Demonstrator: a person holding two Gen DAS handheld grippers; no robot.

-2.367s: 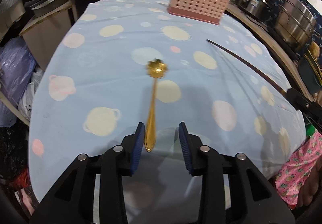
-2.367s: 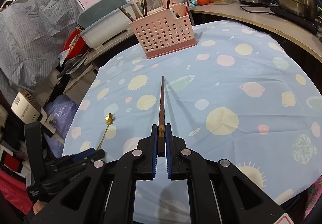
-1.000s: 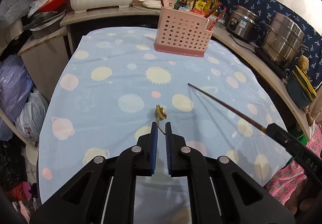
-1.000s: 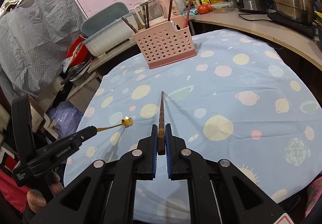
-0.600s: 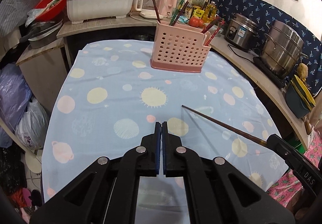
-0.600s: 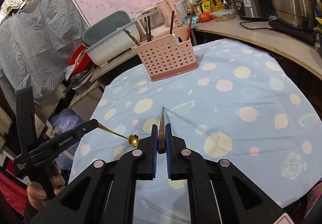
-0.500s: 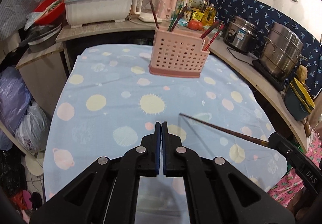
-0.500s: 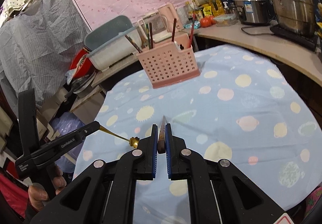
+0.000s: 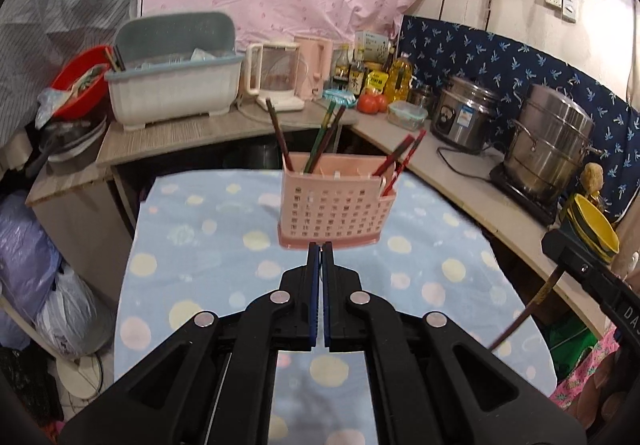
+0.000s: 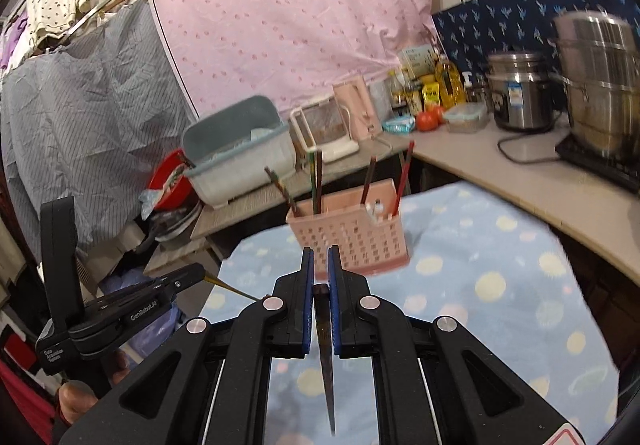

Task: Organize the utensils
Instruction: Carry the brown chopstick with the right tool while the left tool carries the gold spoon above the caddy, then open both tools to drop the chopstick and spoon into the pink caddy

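Right gripper [image 10: 319, 265] clamps chopstick [image 10: 326, 357], tip hanging down; left gripper [image 9: 320, 251] pinches gold spoon [image 10: 230, 287] handle. Both short of pink caddy [image 9: 334, 207]. Risk: thin grips pivot, utensils miss compartments.

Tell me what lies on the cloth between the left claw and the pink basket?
Nothing: in the left wrist view, only bare spotted tablecloth shows between the left claw and the pink basket.
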